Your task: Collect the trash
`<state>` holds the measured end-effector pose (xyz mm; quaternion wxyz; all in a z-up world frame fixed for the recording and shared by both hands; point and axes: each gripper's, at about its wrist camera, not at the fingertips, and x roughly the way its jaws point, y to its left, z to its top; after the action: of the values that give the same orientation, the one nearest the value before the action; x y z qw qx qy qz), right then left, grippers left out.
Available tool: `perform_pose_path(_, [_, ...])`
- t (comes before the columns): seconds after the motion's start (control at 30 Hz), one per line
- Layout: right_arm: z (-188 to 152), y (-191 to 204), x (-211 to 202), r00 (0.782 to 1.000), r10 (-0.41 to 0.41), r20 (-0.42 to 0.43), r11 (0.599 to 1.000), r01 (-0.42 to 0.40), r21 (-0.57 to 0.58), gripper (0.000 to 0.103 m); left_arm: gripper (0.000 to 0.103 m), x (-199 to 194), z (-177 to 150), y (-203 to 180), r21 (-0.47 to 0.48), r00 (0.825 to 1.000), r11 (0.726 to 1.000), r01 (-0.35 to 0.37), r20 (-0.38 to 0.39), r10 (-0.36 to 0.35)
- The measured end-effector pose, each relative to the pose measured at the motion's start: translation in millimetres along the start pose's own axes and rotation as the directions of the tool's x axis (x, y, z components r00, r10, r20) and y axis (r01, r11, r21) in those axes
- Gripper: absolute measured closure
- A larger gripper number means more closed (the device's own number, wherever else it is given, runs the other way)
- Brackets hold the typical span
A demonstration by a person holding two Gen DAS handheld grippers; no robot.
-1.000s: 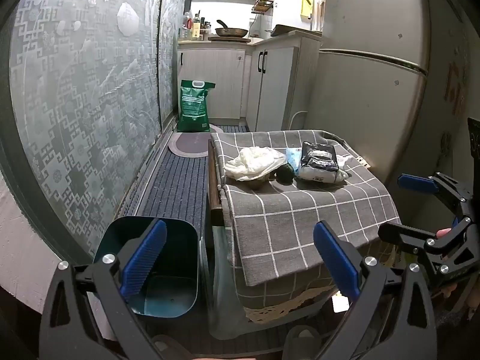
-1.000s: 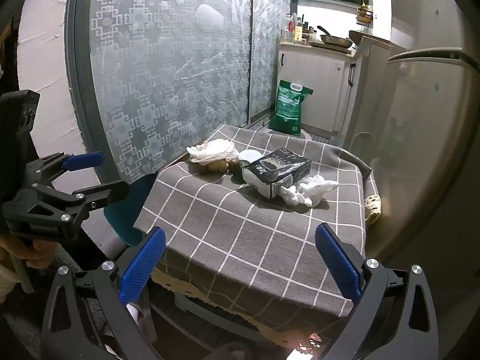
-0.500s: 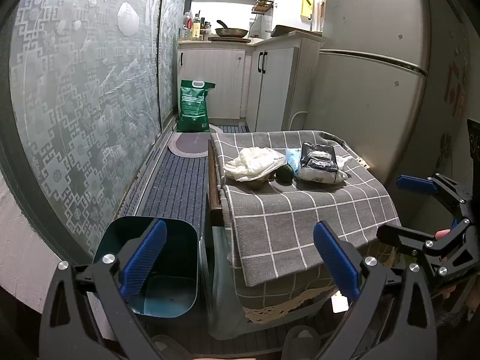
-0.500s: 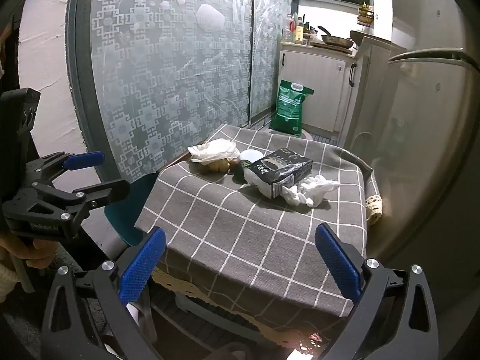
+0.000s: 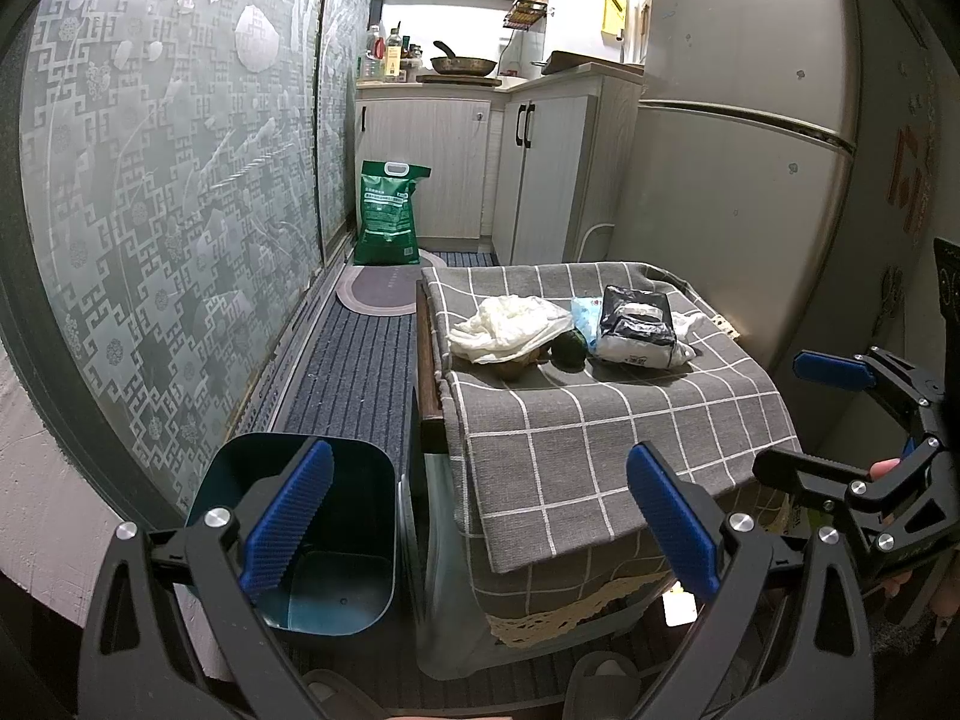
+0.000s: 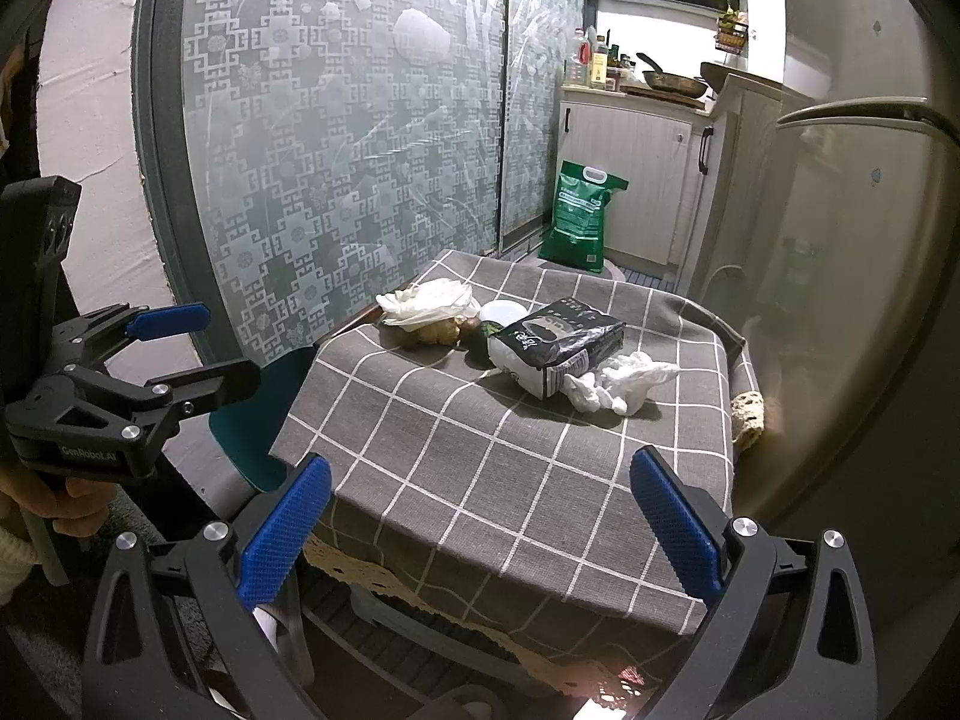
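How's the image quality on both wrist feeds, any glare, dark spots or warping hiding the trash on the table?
Left wrist view: strong fisheye bending of the fridge and glass door; the lit kitchen counter is overexposed, yet the white bag and black packet stay sharp. Right wrist view: dim foreground, soft reflections on the fridge side, crumpled tissue clear; corners vignetted black.

The plastic bag (image 6: 427, 299) partly hides the brown lumps (image 6: 433, 333); the package (image 6: 555, 339) print is unreadable.

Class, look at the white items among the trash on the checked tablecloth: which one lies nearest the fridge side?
The crumpled white tissue, beside the black-and-white packet. The white plastic bag lies at the opposite end, near the patterned glass door.
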<state>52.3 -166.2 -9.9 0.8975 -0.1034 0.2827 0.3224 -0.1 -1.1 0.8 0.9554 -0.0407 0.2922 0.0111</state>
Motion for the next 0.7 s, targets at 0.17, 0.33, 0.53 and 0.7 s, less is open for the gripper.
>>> perform_pose_path(0.17, [0.1, 0.4, 0.2, 1.000, 0.000, -0.001, 1.000, 0.000, -0.002, 0.003, 0.003, 0.8, -0.2, 1.3, -0.002, 1.000, 1.000, 0.001, -0.001, -0.001])
perform_pose_path(0.33, [0.0, 0.6, 0.0, 1.000, 0.001, 0.002, 1.000, -0.001, 0.000, 0.003, 0.003, 0.9, -0.3, 0.9, 0.000, 1.000, 1.000, 0.001, -0.001, -0.001])
perform_pose_path(0.53, [0.1, 0.9, 0.3, 1.000, 0.001, 0.001, 1.000, -0.001, 0.000, 0.003, 0.003, 0.8, -0.4, 1.3, -0.002, 1.000, 1.000, 0.002, -0.002, -0.002])
perform_pose_path(0.7, [0.2, 1.0, 0.6, 1.000, 0.001, 0.001, 1.000, -0.001, -0.001, 0.003, 0.003, 1.4, 0.2, 0.7, -0.001, 1.000, 1.000, 0.002, -0.001, -0.002])
